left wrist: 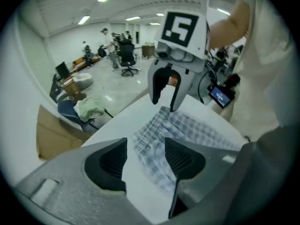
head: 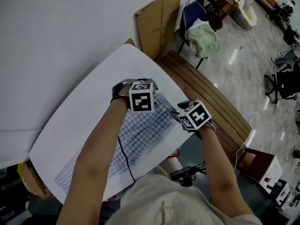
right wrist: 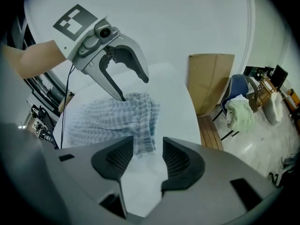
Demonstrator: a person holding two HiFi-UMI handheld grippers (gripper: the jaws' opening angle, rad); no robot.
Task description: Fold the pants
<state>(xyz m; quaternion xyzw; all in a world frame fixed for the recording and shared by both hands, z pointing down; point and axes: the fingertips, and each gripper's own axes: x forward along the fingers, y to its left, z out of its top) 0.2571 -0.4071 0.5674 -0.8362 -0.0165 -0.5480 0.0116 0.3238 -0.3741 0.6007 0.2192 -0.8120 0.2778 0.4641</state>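
green cloth [head: 204, 40] on a blue chair [head: 191, 14] beside cardboard [head: 159, 20].

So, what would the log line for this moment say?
left gripper: open over waistband | right gripper: open over waistband | pants: lying on table

The pants [head: 140, 130] beneath both tools are checked in pale blue and white. The counter [head: 79, 116] is plain white. Black-and-white square markers are borne by the grey left tool [left wrist: 145, 161] and the grey right tool [right wrist: 147, 161]. Beyond the right tool, a pale green cloth [head: 205, 40] is draped over a blue chair [head: 192, 13].
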